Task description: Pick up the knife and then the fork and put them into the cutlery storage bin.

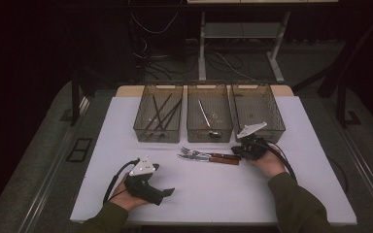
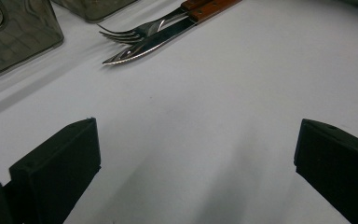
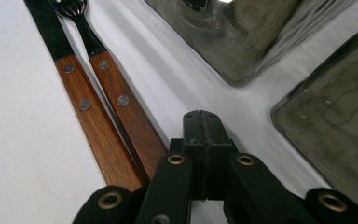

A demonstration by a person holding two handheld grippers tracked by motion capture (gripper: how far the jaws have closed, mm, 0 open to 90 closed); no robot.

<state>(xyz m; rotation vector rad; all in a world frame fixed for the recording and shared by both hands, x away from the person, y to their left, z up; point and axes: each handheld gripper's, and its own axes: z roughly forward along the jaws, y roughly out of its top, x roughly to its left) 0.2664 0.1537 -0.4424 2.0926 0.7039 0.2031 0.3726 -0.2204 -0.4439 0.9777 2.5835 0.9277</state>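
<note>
Your left gripper (image 1: 167, 192) rests on the white desk (image 1: 213, 189) at about seven o'clock in the high view, its fingers (image 2: 60, 163) spread wide apart with nothing but bare desk between them. From its own view, the knife (image 2: 144, 46) and fork (image 2: 135, 31) lie ahead at about eleven o'clock, well apart from it.

Along the far edge at twelve o'clock stand three clear bins side by side: the left bin (image 1: 158, 131) holds dark chopsticks (image 1: 161, 112), the middle bin (image 1: 209, 132) holds a slim metal utensil (image 1: 204, 113), and the right bin (image 1: 260, 127) sits at one o'clock.

Just in front of the middle bin, the wooden-handled knife (image 1: 212, 159) and fork (image 1: 209, 155) lie side by side, touching, tips pointing toward nine o'clock.

Your right gripper (image 1: 237, 150) is at their handle ends, at about three o'clock. Its fingers (image 3: 204, 140) are pressed together on nothing, just beside the fork handle (image 3: 130, 126); whether they touch it cannot be told.
</note>
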